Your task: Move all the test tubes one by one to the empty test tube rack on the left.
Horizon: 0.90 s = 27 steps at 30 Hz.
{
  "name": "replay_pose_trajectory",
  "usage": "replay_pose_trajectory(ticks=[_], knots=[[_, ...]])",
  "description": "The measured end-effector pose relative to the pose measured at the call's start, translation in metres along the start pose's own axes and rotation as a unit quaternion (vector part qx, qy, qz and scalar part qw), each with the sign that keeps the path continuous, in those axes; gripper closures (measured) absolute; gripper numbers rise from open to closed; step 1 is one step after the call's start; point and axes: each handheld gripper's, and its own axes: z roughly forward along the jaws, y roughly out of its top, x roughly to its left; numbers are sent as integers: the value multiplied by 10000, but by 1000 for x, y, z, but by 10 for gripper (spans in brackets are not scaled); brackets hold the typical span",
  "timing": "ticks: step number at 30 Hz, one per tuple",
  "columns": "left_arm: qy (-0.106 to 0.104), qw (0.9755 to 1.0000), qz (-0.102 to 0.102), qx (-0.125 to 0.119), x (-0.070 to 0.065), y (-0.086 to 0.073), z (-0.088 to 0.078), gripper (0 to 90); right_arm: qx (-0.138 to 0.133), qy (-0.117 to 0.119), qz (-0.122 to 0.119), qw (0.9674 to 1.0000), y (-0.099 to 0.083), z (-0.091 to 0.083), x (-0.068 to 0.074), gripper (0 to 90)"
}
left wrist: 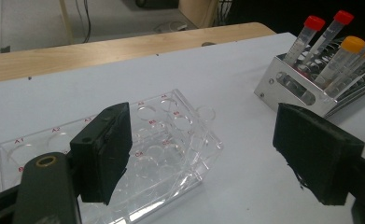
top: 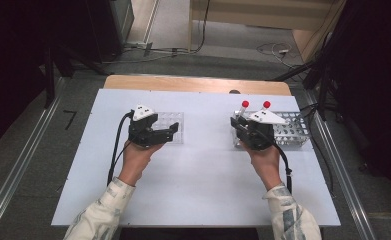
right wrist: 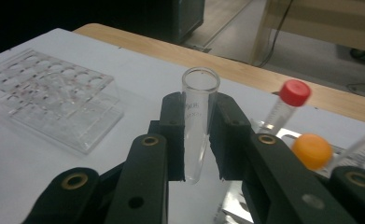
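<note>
While upright, open tube (right wrist: 198, 126) clamped between right tool (right wrist: 198, 140) jaws.

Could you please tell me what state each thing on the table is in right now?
Open tube: uncapped, upright, gripped.
Right gripper: shut on the open tube.
Left gripper: open, holding nothing.
Clear rack: no tubes in it.
Metal rack: holds capped tubes, leaning.

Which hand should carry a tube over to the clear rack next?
Right. The right tongs already clamp an uncapped clear tube, lifted beside the metal rack. The left tongs stand open and empty over the clear rack, better placed to steady it.
</note>
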Motion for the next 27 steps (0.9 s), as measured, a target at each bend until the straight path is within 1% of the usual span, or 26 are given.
replay_pose_trajectory(ticks=[6,14,21,24,26,27], knots=[[-6,10000,0,-9,0,0,-2,201,65,244,-112,9996,3,11,21,735],[-54,10000,4,-32,-2,1,-2,201,190,564,-243,9979,1,28,49,735],[-133,9999,4,-17,-6,0,-2,209,286,805,-318,9958,-3,43,73,735],[-177,9998,38,-12,-8,0,-2,214,290,899,-361,9949,-3,48,82,735],[-220,9997,55,-4,-9,0,-2,222,307,950,-326,9945,-4,52,89,735],[-241,9997,54,-4,-9,0,-2,226,316,976,-348,9941,-5,53,91,735]])
